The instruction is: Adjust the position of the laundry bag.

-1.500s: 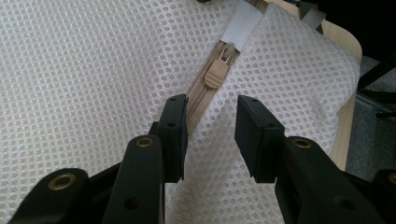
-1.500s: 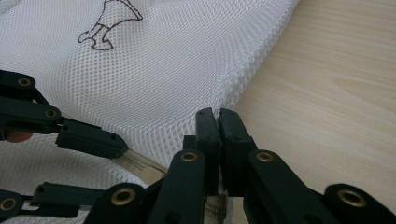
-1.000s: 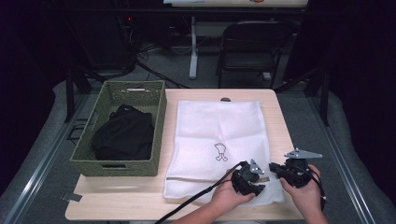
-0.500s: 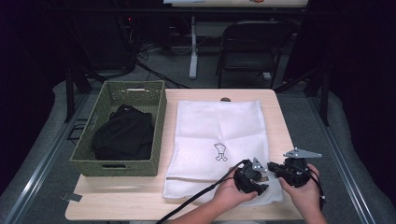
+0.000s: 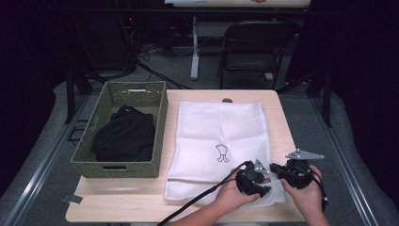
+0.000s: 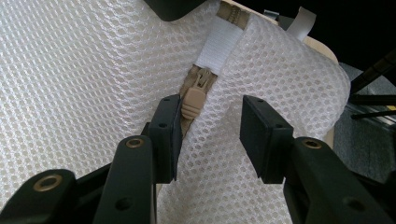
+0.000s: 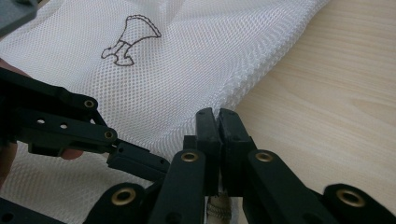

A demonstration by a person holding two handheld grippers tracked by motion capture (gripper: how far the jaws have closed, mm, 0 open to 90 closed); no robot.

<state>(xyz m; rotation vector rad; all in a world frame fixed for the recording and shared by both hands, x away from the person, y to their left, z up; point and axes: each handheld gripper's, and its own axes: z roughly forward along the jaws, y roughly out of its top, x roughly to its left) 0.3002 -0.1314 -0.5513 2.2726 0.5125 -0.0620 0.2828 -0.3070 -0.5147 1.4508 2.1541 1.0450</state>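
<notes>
A white mesh laundry bag (image 5: 219, 127) with a small printed figure lies flat on the table. At its near right corner, my left gripper (image 5: 263, 184) stands open. In the left gripper view a beige zipper pull (image 6: 193, 101) lies just ahead of the left gripper (image 6: 210, 133), close to the left pad. The mesh bag (image 6: 84, 74) bulges up around it. My right gripper (image 5: 277, 169) is beside it. In the right gripper view the right gripper (image 7: 216, 122) is shut on the edge of the bag (image 7: 187, 56), at the zipper's end.
A green woven basket (image 5: 160, 101) holding black clothing (image 5: 124, 136) stands left of the bag. Bare wooden table (image 7: 336, 84) runs along the bag's right side. A folding chair (image 5: 254, 52) and cables are on the floor beyond the table.
My left gripper has edged slightly to the right, closer to the right gripper. The right gripper and the bag have stayed put.
</notes>
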